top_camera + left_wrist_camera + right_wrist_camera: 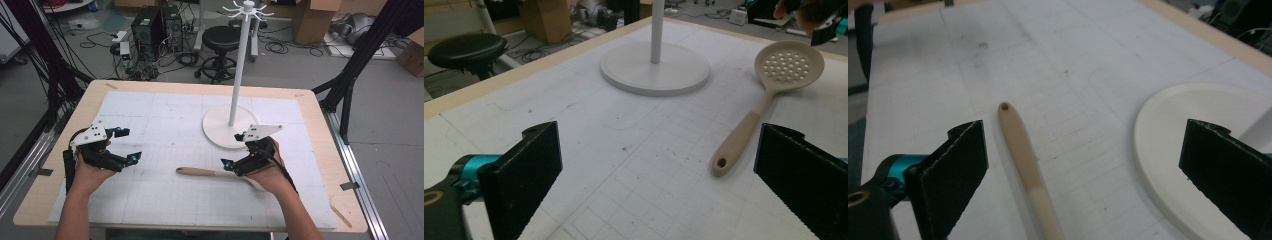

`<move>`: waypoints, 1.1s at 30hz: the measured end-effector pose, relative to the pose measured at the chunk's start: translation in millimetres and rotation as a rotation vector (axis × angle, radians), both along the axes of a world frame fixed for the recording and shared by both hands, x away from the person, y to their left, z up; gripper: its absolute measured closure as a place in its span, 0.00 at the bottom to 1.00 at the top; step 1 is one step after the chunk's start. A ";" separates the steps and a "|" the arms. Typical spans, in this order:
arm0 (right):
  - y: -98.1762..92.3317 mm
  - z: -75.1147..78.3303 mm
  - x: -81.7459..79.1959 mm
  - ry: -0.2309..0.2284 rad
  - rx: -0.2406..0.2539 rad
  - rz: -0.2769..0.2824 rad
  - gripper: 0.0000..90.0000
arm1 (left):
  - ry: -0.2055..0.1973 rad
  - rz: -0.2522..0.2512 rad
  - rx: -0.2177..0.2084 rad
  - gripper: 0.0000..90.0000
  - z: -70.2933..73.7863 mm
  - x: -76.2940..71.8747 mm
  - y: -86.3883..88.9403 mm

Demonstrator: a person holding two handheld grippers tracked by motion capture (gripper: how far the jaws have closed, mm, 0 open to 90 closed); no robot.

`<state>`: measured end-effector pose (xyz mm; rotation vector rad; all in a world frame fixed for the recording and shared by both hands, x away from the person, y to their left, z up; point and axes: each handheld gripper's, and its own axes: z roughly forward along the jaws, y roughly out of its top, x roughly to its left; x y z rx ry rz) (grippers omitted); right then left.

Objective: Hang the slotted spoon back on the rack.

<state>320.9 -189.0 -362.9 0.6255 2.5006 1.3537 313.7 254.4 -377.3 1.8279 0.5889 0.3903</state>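
Note:
A beige slotted spoon (200, 171) lies flat on the white grid mat (165, 125), handle end toward the left. My right hand covers its head in the high view. In the left gripper view the spoon (744, 132) shows whole, with its perforated head at the far right. My right gripper (233, 150) hovers open over the handle (1023, 155), which runs between its jaws without touching them. My left gripper (129, 145) is open over bare mat to the left, holding nothing. A white hook stand (235, 75) rises from a round base (222, 127) just behind the right gripper.
The stand's base (1173, 145) lies close beside my right gripper's far jaw. The mat covers a wooden table (320, 125) with raised edges. A black stool (220, 40), computers and cables sit on the floor beyond the far edge.

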 end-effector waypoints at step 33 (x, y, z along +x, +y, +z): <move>46.3 -40.1 3.1 0.120 -0.332 0.165 0.39 | 0.007 -0.017 0.018 0.06 -0.6 -0.7 -4.9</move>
